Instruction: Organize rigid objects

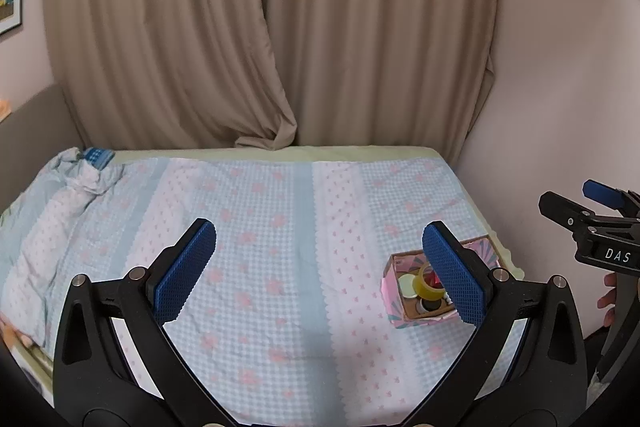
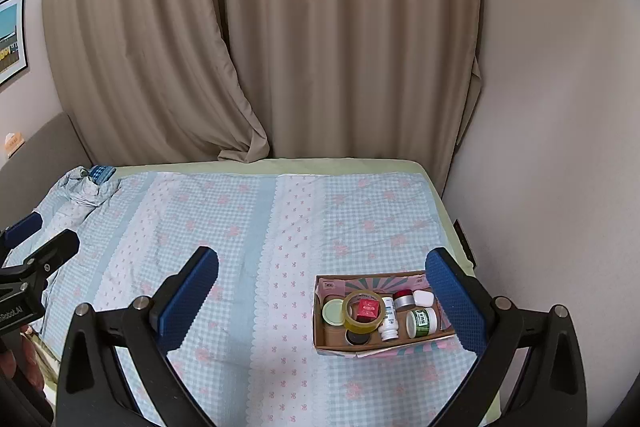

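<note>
A small cardboard box with pink patterned walls sits on the bed at the right; it also shows in the left wrist view. In it lie a yellow tape roll around a red cube, a pale round lid, a white bottle, a green-labelled jar, a red-topped tin and a white case. My left gripper is open and empty above the bed. My right gripper is open and empty, its right finger beside the box.
The bed carries a blue and pink checked cover, bunched at the far left with a blue item on it. Beige curtains hang behind. A wall runs close along the bed's right side.
</note>
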Demonstrator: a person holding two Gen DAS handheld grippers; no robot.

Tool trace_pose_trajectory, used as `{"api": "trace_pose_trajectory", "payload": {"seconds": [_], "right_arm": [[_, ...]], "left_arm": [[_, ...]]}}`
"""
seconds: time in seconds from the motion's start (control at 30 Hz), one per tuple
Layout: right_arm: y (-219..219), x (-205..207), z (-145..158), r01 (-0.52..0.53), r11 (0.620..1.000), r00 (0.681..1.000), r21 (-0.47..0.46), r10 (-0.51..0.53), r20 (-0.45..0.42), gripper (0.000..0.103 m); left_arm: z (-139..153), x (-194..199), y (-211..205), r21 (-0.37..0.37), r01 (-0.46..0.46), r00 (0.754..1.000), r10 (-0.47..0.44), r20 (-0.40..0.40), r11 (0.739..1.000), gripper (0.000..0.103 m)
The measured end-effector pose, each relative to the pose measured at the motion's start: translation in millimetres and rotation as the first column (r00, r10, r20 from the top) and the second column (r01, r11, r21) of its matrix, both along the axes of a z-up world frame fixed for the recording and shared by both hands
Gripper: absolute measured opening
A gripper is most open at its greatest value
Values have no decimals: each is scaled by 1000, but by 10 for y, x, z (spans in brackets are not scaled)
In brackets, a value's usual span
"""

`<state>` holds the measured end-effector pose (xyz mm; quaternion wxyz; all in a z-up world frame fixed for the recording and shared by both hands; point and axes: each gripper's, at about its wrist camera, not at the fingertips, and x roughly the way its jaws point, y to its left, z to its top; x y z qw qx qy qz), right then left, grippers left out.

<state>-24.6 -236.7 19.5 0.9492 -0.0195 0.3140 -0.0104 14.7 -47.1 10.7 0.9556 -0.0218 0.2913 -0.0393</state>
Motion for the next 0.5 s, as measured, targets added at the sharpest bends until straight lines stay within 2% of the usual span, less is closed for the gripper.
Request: {"api": "trace_pose_trajectory", "payload": {"seconds": [0.5], "right_arm": [[11,40,3,0,1000,1000,6,0,-2,103]], "left_arm": [[-10,52,-11,6,15,1000,-15,6,1000,103]]}}
